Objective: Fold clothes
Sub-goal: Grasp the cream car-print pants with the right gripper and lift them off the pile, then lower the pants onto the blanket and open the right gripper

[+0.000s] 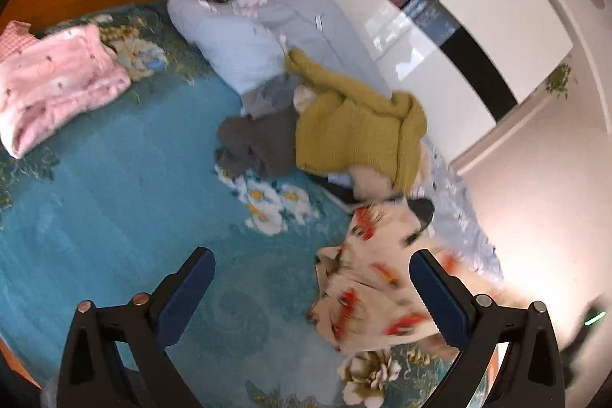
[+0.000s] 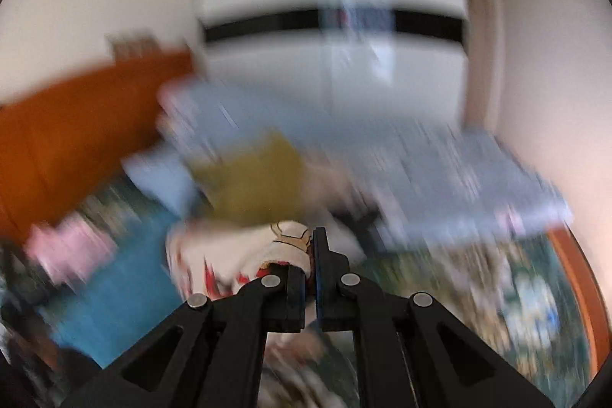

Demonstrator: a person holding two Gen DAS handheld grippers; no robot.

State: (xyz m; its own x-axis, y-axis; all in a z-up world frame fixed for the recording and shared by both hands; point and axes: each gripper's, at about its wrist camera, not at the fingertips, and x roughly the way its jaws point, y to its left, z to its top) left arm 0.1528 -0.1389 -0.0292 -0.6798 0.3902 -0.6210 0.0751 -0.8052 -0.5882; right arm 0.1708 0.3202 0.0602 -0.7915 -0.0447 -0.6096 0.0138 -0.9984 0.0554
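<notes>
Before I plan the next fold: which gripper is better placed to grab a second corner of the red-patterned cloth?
Left. The left gripper is open and empty beside the red-patterned cloth, while the right gripper is already shut on its edge.
</notes>
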